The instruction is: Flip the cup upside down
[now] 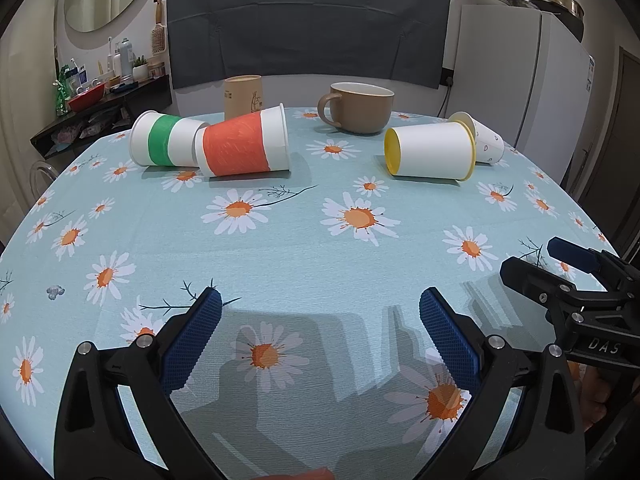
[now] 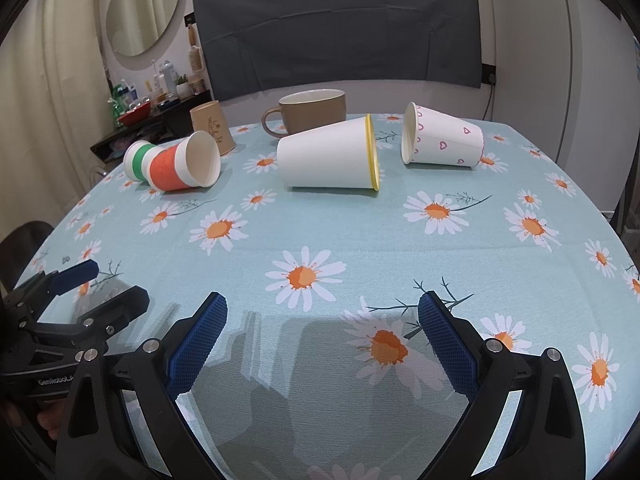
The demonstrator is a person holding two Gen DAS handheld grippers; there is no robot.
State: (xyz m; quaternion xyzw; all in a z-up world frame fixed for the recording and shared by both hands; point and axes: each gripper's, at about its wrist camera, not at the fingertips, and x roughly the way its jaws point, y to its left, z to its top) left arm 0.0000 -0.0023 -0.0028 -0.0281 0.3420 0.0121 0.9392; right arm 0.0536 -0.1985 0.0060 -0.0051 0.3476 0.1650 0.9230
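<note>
Presently, four paper cups lay on their sides well ahead of both tongs, none yet stood mouth-down; which one the task meant could not be told.

- Yellow-rimmed white cup (image 2: 330, 156): ahead of the right gripper (image 2: 322, 336), mouth pointing right in that view. Judged light, thin-walled and easily crushed, and apt to roll; best taken across the mid-wall with gentle pressure.
- Heart-patterned cup (image 2: 444, 140): beyond and right of the yellow-rimmed one, apart from it.
- Orange-banded cup (image 1: 244, 144): ahead and left of the left gripper (image 1: 320, 336), its base touching or overlapping the green-banded cup (image 1: 164, 140) beside it; lifting either would probably disturb the other.
- Brown ceramic mug (image 1: 358, 108): upright, behind the paper cups; heavier and stiff by appearance.
- Tan cardboard tumbler (image 1: 243, 96): upright, behind the orange-banded cup.
- Daisy-print tablecloth (image 1: 320, 248): bare between the tongs and the cups, so nothing barred the approach.

Both tongs hovered low over the near cloth, jaws spread wide, holding nothing.
</note>
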